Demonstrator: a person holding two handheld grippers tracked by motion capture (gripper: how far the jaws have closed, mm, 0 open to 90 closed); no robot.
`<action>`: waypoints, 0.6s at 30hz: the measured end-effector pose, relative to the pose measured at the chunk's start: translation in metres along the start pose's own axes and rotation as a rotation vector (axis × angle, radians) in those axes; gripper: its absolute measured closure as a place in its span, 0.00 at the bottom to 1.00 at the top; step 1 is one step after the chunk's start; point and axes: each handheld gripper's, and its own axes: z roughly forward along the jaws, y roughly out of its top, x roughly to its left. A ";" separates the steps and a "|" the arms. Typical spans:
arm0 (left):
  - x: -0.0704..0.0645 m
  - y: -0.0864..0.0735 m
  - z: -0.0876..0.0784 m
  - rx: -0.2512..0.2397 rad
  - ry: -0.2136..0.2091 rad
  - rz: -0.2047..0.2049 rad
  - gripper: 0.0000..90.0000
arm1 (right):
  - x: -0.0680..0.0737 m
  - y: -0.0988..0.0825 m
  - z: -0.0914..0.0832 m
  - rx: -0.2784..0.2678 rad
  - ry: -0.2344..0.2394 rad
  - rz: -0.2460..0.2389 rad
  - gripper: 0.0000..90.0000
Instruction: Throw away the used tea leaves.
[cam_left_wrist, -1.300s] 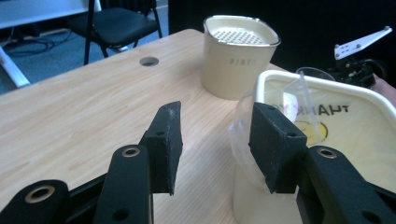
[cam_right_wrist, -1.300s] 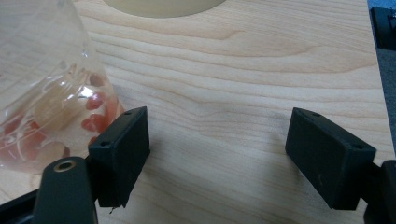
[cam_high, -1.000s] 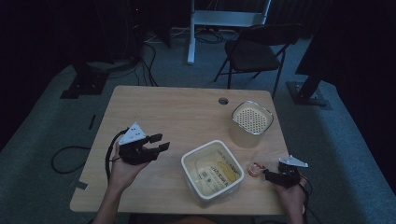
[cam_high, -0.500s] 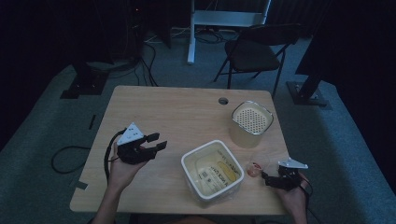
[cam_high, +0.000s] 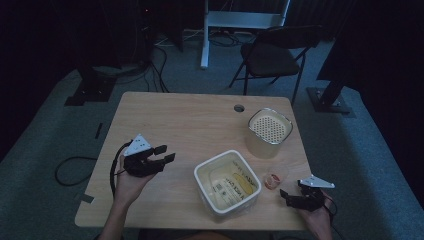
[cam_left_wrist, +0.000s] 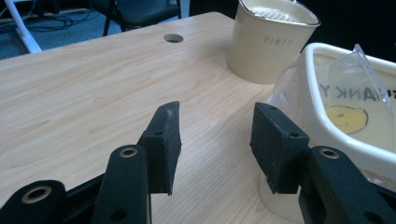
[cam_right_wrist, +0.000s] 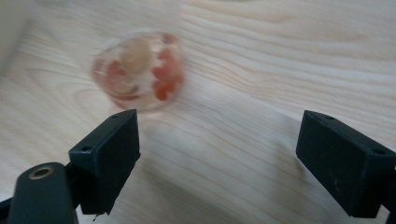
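On the wooden table (cam_high: 190, 120), the biggest item is the square cream tub (cam_high: 228, 184) near the front edge, lined with a clear plastic bag (cam_left_wrist: 345, 81) whose printed side faces up; the bag's loose edge spills over the rim toward the left gripper, probably so it can be reached and pulled. Behind and to the right stands a cream canister (cam_high: 269, 132) with a perforated top, well clear of the working area. The left gripper (cam_high: 160, 156), held above the table left of the tub, points at it with jaws parted and nothing between them. The right gripper (cam_high: 290, 196), low at the front right corner, has its jaws spread wide and empty. Just ahead of it, beside the tub, sits a small clear cup (cam_right_wrist: 137, 70) with orange-red contents, seemingly the next thing to grasp.
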 end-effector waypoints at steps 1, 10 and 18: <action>0.000 -0.001 0.000 0.001 -0.002 -0.002 0.60 | 0.001 0.000 -0.001 -0.011 0.012 -0.010 0.15; -0.001 -0.003 0.005 0.012 -0.006 -0.002 0.60 | 0.016 0.010 -0.001 -0.088 0.111 -0.041 0.18; -0.001 -0.003 0.008 0.009 -0.012 -0.002 0.60 | 0.032 0.024 0.020 -0.066 0.120 -0.111 0.20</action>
